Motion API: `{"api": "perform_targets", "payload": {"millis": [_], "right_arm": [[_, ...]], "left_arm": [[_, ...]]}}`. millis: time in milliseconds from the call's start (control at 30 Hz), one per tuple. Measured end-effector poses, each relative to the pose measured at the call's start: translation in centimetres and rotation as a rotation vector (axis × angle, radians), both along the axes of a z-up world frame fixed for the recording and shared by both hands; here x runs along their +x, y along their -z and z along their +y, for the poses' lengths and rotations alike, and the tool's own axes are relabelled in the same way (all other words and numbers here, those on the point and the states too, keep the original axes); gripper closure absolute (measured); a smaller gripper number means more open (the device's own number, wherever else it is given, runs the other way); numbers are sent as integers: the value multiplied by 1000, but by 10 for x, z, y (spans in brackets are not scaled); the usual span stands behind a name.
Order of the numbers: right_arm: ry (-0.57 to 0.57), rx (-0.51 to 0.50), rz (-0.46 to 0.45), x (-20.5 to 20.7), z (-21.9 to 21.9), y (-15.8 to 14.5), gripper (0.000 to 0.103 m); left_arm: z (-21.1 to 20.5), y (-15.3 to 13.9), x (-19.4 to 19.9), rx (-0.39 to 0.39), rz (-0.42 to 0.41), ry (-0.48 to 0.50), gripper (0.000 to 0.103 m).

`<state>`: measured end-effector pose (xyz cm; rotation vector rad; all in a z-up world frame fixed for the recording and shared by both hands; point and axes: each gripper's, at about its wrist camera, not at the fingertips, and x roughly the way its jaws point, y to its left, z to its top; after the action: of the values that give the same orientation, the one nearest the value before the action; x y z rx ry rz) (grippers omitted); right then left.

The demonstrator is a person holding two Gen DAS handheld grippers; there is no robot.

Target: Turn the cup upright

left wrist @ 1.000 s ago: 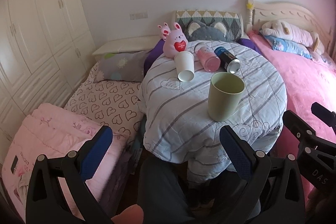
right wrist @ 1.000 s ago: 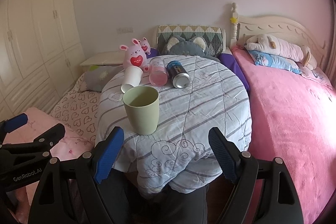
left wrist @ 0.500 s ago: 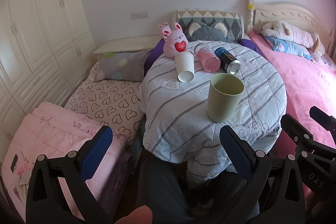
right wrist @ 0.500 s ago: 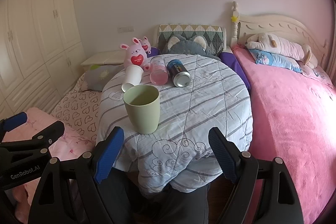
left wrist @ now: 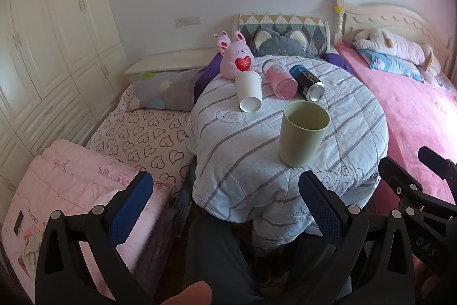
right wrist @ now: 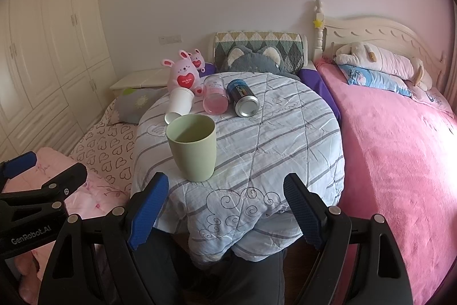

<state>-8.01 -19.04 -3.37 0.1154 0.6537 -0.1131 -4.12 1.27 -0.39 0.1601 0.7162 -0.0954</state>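
A light green cup (left wrist: pixel 302 133) stands upright, mouth up, on the round table covered with a striped blue cloth (left wrist: pixel 248 150); it also shows in the right wrist view (right wrist: pixel 192 143). My left gripper (left wrist: pixel 225 200) is open and empty, held back from the table's near edge, to the left of the cup. My right gripper (right wrist: pixel 225 205) is open and empty, below the table's front edge, a little right of the cup. A white paper cup (left wrist: pixel 249 91) lies on its side further back.
A pink tumbler (left wrist: pixel 280 80) and a dark blue can (left wrist: pixel 308 81) lie on their sides at the back of the table. A pink bunny toy (left wrist: pixel 237 59) sits behind them. A pink bed (right wrist: pixel 400 139) is at the right, folded bedding (left wrist: pixel 94 162) at the left.
Both grippers have drawn back and shifted slightly; the cup stays upright and still. Nothing was grasped or released.
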Motion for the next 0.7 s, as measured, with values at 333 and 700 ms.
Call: {"api": "perform_targets", "payload": {"millis": [333,700], "right_arm": [[4,9,7,2,-1,4,19],[4,14,18,5,-3,7,19]], "left_arm": [[0,0,0,-1,2,1,0],[0,9,1,-4,4,11,0]]}}
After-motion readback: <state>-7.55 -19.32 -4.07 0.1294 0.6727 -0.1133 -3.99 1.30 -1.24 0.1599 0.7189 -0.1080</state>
